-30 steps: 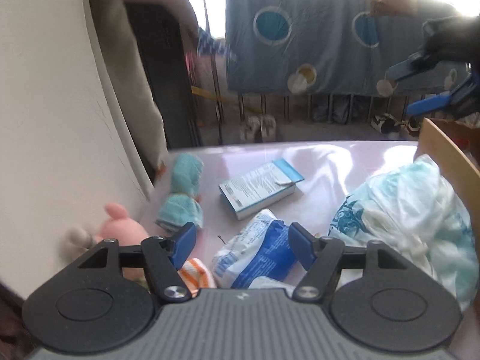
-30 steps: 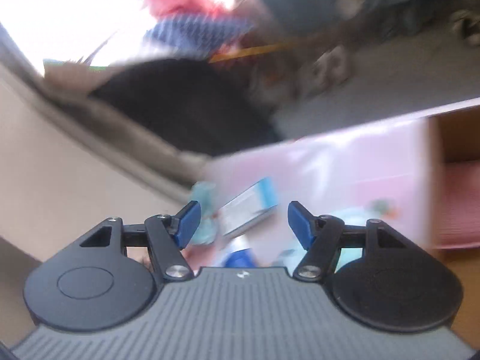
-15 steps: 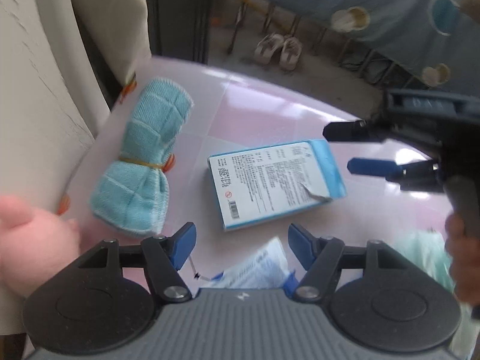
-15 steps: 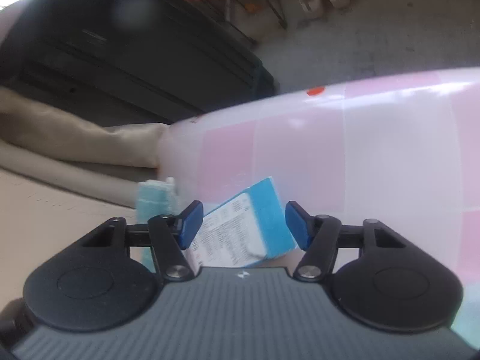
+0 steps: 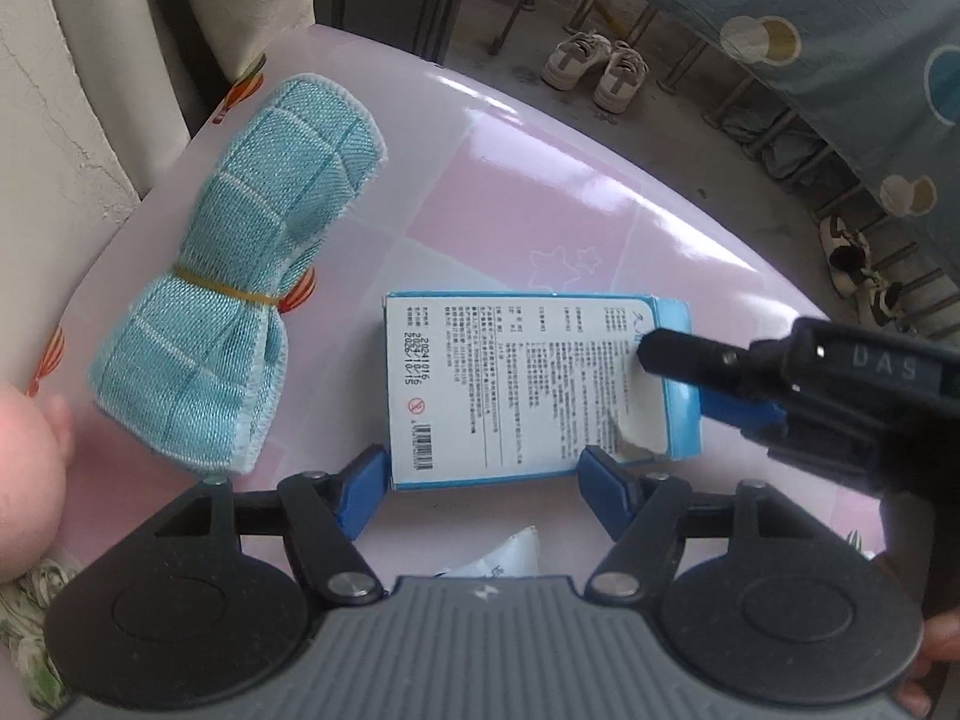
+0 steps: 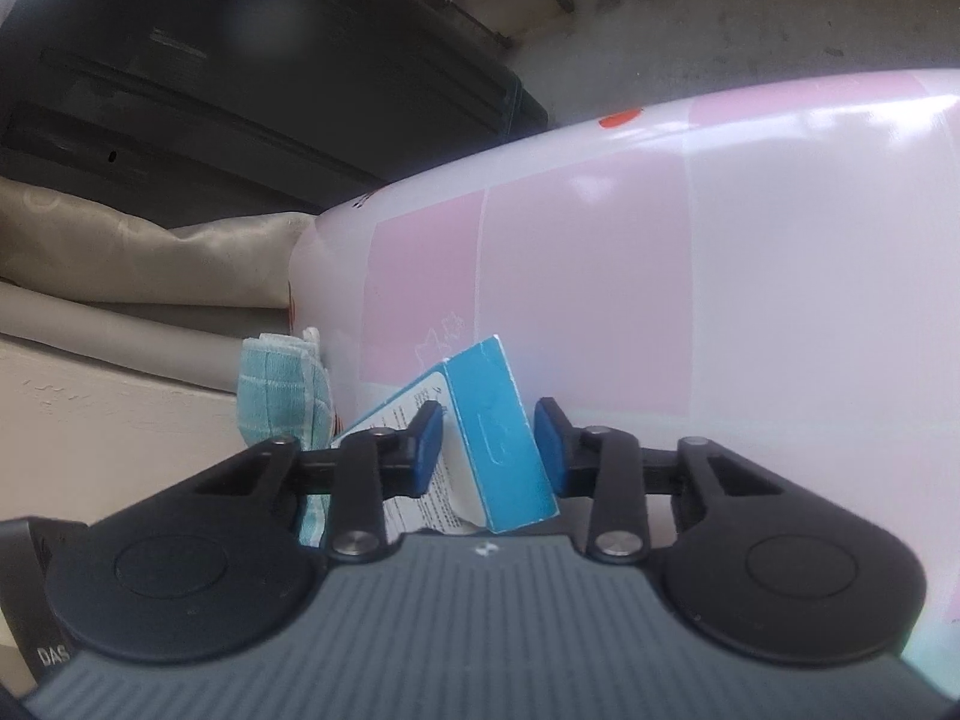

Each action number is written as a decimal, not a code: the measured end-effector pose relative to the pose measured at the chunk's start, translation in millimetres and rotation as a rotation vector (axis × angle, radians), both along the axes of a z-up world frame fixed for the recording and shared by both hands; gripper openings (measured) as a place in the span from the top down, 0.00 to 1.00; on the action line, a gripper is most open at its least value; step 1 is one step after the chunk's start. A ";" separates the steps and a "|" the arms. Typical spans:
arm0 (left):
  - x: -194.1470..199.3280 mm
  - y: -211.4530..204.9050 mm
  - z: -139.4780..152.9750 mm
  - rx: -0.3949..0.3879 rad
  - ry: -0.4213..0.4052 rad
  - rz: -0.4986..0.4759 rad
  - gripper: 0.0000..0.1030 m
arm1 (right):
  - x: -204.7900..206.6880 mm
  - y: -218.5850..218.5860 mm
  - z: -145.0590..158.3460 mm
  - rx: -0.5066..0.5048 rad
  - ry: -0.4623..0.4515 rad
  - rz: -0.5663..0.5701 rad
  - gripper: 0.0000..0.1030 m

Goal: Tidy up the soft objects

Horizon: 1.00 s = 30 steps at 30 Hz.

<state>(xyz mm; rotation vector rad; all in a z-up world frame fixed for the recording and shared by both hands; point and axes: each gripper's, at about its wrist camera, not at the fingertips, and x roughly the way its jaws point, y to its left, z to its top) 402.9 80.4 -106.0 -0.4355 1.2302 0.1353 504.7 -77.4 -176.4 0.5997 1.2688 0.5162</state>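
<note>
A blue and white box lies flat on the pink table. My left gripper is open, its fingers at the box's near edge. My right gripper is open around the box's blue end, one finger above and one below; it also shows in the left wrist view. A rolled teal cloth tied with a yellow band lies left of the box. A pink plush toy sits at the left edge.
A white plastic packet pokes out under my left gripper. A beige wall and curtain border the table on the left. Shoes and a blue hanging blanket are beyond the far edge. A dark cabinet stands behind.
Both grippers moved in on the box. The right gripper's fingers narrowed and now straddle the box's blue end. The left gripper came up to the box's near edge.
</note>
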 end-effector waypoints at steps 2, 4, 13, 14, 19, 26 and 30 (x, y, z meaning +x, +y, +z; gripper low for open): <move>-2.8 -0.9 2.6 0.010 -0.008 0.001 0.33 | -1.7 -4.3 1.1 0.016 0.012 -0.007 0.71; -5.0 -3.8 7.9 0.025 -0.023 -0.016 0.33 | -4.6 -7.0 5.6 0.024 0.004 -0.006 0.72; -37.1 -14.5 58.2 0.011 -0.114 -0.051 0.33 | -31.8 -25.1 62.2 0.057 -0.066 -0.009 0.72; -40.1 -17.2 64.8 0.010 -0.128 -0.057 0.33 | -36.9 -28.2 70.6 0.063 -0.078 -0.011 0.72; -69.9 -31.0 100.0 0.001 -0.194 -0.093 0.33 | -70.0 -52.7 110.3 0.100 -0.119 -0.035 0.74; -119.3 -64.2 138.5 -0.050 -0.256 -0.180 0.37 | -136.4 -102.9 150.7 0.129 -0.158 -0.082 0.78; -144.6 -87.1 151.3 -0.058 -0.293 -0.239 0.39 | -177.7 -135.3 161.5 0.136 -0.174 -0.124 0.78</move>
